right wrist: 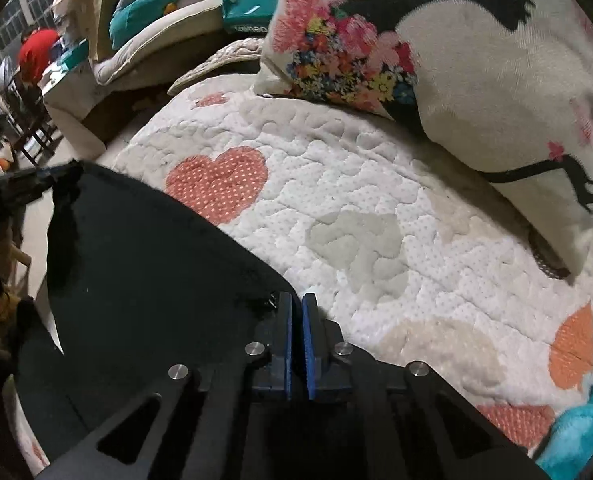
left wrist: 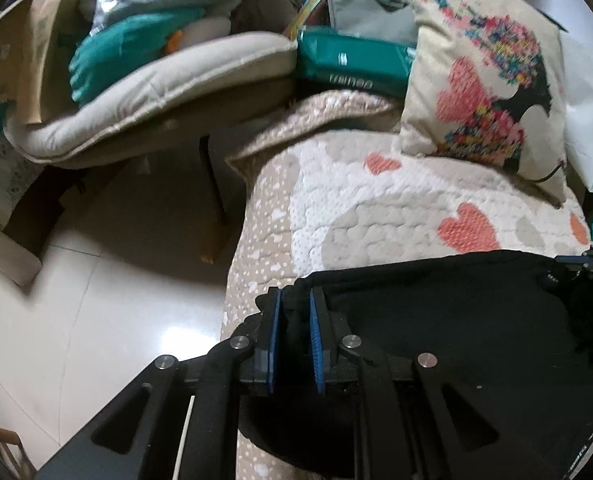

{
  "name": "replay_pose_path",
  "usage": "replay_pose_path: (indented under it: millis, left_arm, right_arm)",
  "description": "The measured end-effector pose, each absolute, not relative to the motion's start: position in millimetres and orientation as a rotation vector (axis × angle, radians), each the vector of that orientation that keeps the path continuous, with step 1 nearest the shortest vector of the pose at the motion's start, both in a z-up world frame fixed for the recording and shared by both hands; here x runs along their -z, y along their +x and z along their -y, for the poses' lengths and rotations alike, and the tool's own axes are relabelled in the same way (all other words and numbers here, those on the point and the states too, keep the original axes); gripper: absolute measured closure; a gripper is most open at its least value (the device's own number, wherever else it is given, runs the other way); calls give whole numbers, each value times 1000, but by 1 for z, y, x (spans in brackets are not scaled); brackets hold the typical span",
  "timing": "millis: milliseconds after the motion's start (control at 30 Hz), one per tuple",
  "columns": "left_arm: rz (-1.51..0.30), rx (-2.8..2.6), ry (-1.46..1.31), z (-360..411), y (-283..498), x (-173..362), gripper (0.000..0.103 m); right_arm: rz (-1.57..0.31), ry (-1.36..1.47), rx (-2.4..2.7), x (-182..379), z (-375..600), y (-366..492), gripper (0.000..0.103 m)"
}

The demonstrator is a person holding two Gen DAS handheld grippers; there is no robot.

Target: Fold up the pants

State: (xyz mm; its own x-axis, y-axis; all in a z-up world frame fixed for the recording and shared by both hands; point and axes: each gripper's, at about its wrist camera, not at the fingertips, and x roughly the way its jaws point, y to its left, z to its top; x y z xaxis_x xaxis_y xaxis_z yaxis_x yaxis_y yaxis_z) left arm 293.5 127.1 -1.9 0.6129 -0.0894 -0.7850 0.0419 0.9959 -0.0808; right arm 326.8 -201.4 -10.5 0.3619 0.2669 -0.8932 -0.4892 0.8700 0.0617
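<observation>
Black pants (left wrist: 448,312) are stretched between both grippers over a quilted bed cover with hearts (left wrist: 376,208). My left gripper (left wrist: 296,300) is shut on a bunched left corner of the pants, black cloth showing between its blue pads. In the right wrist view the pants (right wrist: 144,256) spread to the left, and my right gripper (right wrist: 297,304) is shut on their right corner at the fabric's edge. The other gripper shows at the far edge of each view, at the right (left wrist: 588,264) and at the left (right wrist: 24,180).
A patterned cushion (left wrist: 484,80) leans at the head of the bed (right wrist: 476,80). A beige padded chair (left wrist: 156,92) piled with bags stands left of the bed, over a glossy tiled floor (left wrist: 96,300). A teal blanket (right wrist: 580,428) lies at the right.
</observation>
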Motion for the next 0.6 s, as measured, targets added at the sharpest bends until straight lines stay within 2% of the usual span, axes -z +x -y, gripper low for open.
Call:
replay_pose_path:
  millis: [600]
  left_arm:
    - [-741, 74, 21, -119, 198, -65, 90]
  right_arm:
    - [-1006, -176, -414, -48, 202, 234, 99]
